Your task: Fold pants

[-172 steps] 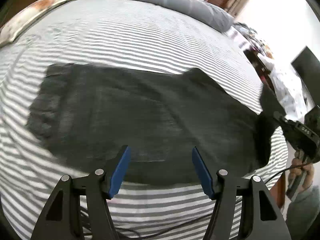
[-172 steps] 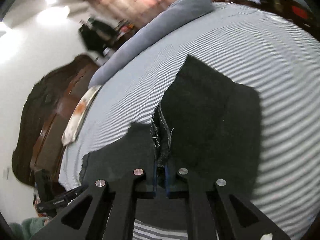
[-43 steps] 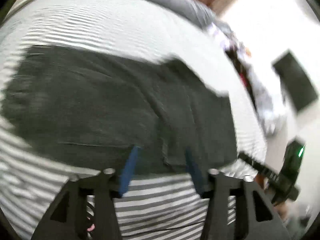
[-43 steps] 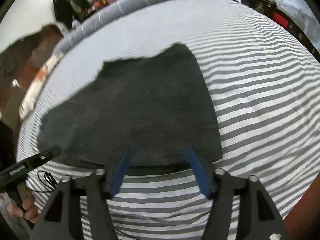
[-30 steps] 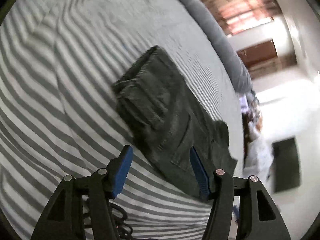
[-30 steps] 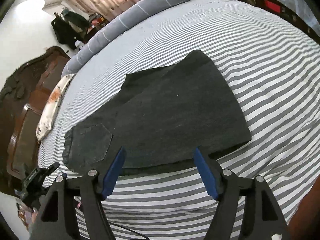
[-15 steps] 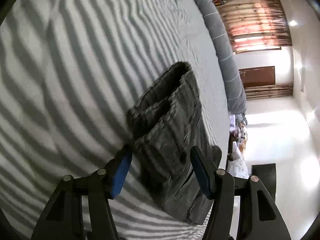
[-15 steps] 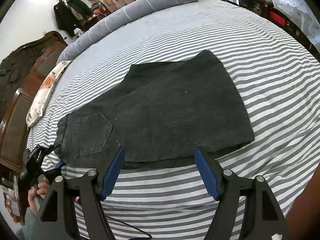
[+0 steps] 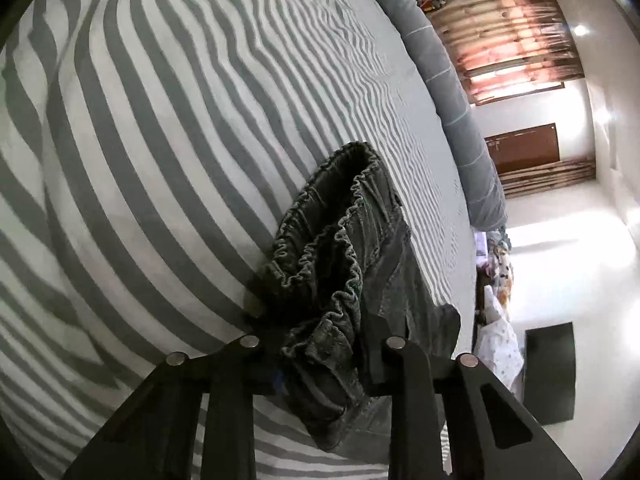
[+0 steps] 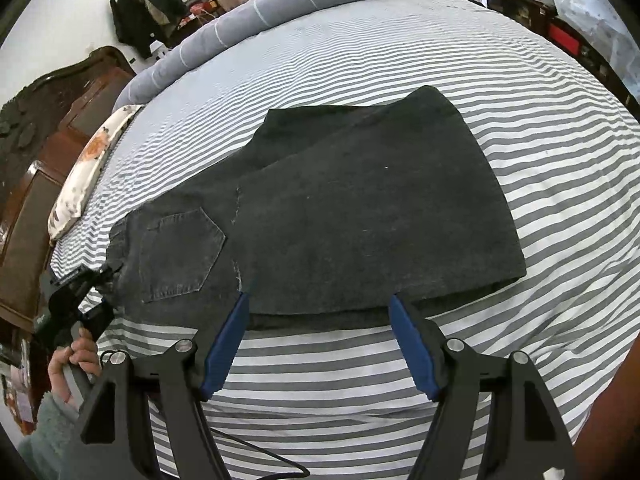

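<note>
Dark grey pants lie folded lengthwise on the striped bed sheet, back pocket up, waistband at the left. In the left wrist view the gathered elastic waistband bunches up between the fingers of my left gripper, whose jaws are closing and pinch the cloth. From the right wrist view that left gripper sits at the waistband corner, held by a hand. My right gripper hovers open over the pants' near edge, with only the fabric's fold line below its blue pads.
A long grey bolster lines the bed's far side. A patterned pillow and dark wooden headboard are at the left. A black cable trails on the sheet near me. Furniture stands beyond the bed at the upper right.
My left gripper swung round to the waistband end, came down on it and its jaws narrowed onto the gathered cloth. The right gripper let go earlier and now barely moves.
</note>
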Tool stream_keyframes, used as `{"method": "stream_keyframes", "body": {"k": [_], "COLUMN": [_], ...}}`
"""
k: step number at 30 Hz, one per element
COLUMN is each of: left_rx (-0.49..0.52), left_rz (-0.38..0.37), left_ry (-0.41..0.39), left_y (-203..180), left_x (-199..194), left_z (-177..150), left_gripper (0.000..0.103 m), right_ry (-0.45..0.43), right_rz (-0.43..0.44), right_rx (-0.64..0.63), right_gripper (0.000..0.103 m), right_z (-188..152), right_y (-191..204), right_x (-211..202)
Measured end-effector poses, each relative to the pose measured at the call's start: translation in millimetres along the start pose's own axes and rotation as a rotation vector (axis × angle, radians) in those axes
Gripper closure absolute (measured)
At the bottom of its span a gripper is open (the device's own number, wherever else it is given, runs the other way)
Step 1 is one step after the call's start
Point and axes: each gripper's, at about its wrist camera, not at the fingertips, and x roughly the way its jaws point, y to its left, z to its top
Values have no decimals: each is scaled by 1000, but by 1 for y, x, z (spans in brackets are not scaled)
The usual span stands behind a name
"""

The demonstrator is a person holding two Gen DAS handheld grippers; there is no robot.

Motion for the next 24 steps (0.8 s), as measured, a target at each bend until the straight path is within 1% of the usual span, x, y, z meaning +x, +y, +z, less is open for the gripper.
{"method": "stream_keyframes", "body": {"k": [2,5,9,11,12,15,17,21,24], "left_rx": [50,138,270,376,410,508,573,678,750], "left_rz": [34,51,10,-16,-28,-69,-81,-84,-71], "left_ry": [-23,-57,-79,-85,-82,-57,-35,36,96], "left_y": [-16,-50,-109,-148,-163,-211,-243,-290,-313], "left_x": [-6,-18,-33,-38,-38,-33,-21,15,44], "left_z": [-4,-12,-29,-44,-51,-75,-94,-139,-176], "left_gripper": [79,80,80,80,81,81,81,81,81], "right_ry": [-12,-31,-63,-73,-77,-96,-114,-141,-156], "right_rz": [12,31,58,69,75,75,76,94,101], "right_rx": [17,51,110,143,159,186,201,267,331], "right_gripper": [33,33,33,33,33,33,33,33,33], "right_z": [1,1,1,-1,-2,-7,-9,-12,-13], "right_y": [-6,-19,-42,-53,-60,-78,-92,-120,-146], "right_x": [-3,-9,-18,-21,-23,-29,-34,-40,-44]}}
